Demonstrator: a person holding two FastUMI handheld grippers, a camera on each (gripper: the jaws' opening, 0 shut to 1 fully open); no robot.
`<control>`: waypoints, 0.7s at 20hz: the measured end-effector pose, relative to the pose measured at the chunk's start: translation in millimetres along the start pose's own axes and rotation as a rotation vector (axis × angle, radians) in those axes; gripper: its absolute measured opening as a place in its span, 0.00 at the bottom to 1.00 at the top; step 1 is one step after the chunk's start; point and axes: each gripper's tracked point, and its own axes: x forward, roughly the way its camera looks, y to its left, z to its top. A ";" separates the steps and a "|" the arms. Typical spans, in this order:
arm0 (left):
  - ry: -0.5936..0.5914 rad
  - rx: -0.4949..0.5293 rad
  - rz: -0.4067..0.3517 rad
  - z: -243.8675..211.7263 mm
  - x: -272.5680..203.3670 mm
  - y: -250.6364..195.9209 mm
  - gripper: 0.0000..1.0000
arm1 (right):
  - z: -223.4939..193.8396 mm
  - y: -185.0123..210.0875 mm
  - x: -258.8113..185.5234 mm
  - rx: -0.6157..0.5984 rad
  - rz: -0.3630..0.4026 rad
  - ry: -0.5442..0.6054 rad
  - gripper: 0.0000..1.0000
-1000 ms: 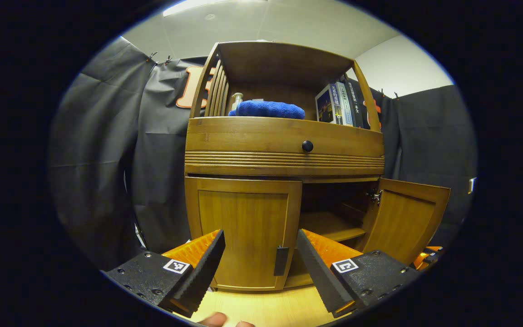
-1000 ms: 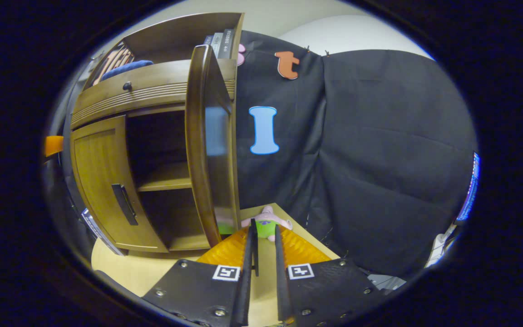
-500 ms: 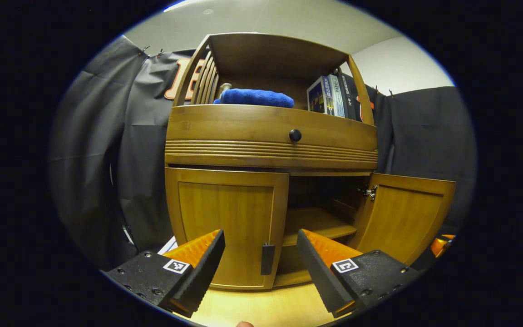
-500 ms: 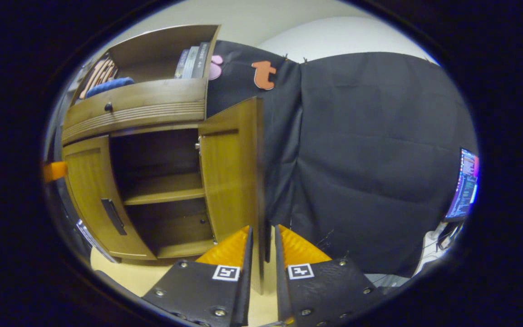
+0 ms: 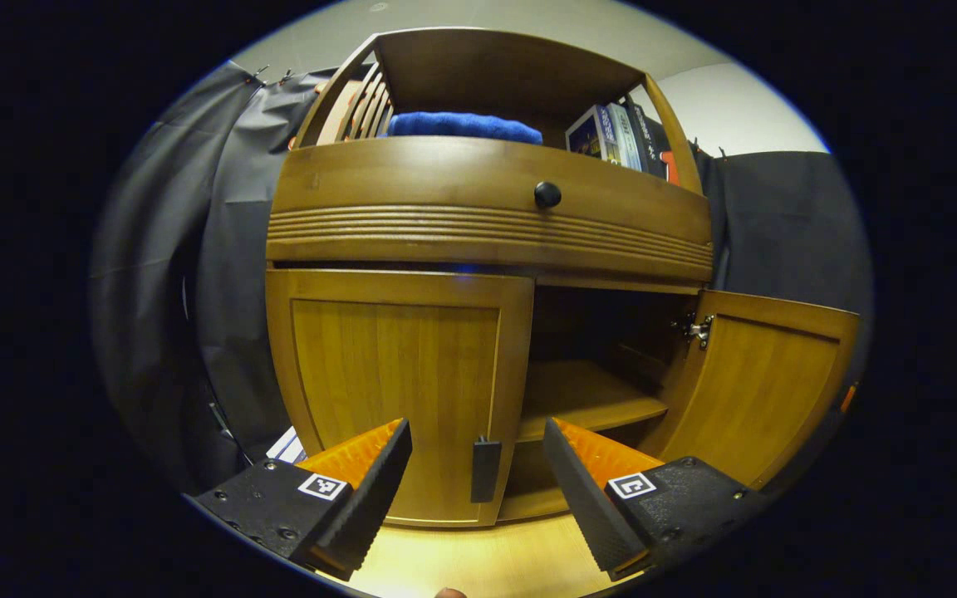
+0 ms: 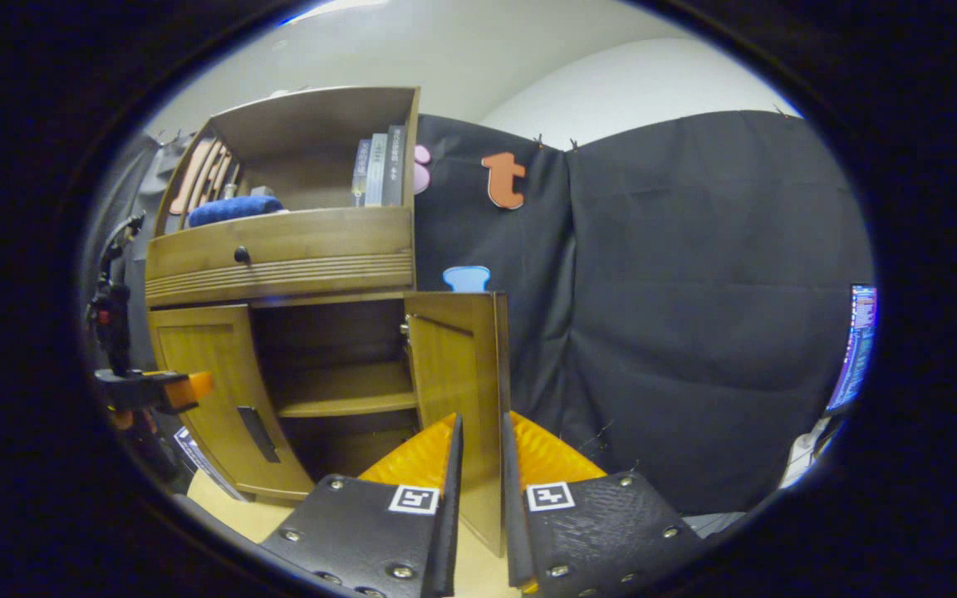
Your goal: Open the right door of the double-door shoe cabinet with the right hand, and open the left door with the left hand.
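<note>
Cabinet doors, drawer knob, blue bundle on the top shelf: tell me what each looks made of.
Left door and right door: wood or wood veneer, warm brown with a satin sheen; vertical grain lines show. Drawer knob: dark, smooth, round, with a slight gloss; plastic or metal, cannot tell which. Blue bundle: soft fabric, probably a terry towel, judging by its fuzzy matte surface and rounded folds.

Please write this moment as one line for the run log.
right door: open | right gripper: shut on right door edge | left door: closed | left gripper: open, facing handle
</note>
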 end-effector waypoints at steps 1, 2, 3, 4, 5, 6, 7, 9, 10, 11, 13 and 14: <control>0.009 -0.002 0.000 -4.5 6.5 -0.1 0.97 | 1.9 1.1 0.1 0.000 0.006 -0.008 0.24; 0.020 -0.002 -0.001 -10.0 13.3 -0.7 0.97 | 3.3 2.7 -0.3 0.001 0.010 -0.013 0.27; 0.030 -0.002 0.000 -15.4 20.0 -0.5 0.99 | 3.4 4.5 -0.4 0.000 0.013 -0.015 0.24; 0.038 -0.001 -0.002 -20.1 27.4 -2.8 0.99 | 3.6 5.8 -0.5 -0.004 0.014 -0.017 0.24; 0.048 0.003 0.000 -24.3 34.3 -3.0 0.97 | 3.2 6.8 0.6 -0.008 0.014 -0.018 0.24; 0.056 0.007 0.002 -29.5 41.9 -0.8 0.97 | 3.4 8.8 1.8 -0.011 0.017 -0.019 0.24; 0.064 0.009 0.004 -33.9 50.9 -0.1 0.97 | 3.0 10.2 1.4 -0.013 0.020 -0.019 0.24; 0.076 0.007 0.002 -43.5 63.3 -3.2 0.96 | 5.5 14.2 3.5 -0.015 0.026 -0.025 0.24; 0.083 0.007 0.000 -49.7 68.2 -2.5 0.95 | 7.8 15.6 4.9 -0.018 0.026 -0.031 0.24; 0.090 0.009 -0.001 -54.3 75.5 -2.3 0.96 | 8.8 17.3 5.4 -0.022 0.029 -0.036 0.24; 0.108 0.014 0.006 -65.5 87.3 -2.3 0.92 | 11.7 21.4 8.8 -0.037 0.030 -0.045 0.24; 0.116 0.013 0.009 -70.6 93.3 -2.7 0.91 | 13.1 22.6 10.8 -0.050 0.029 -0.049 0.24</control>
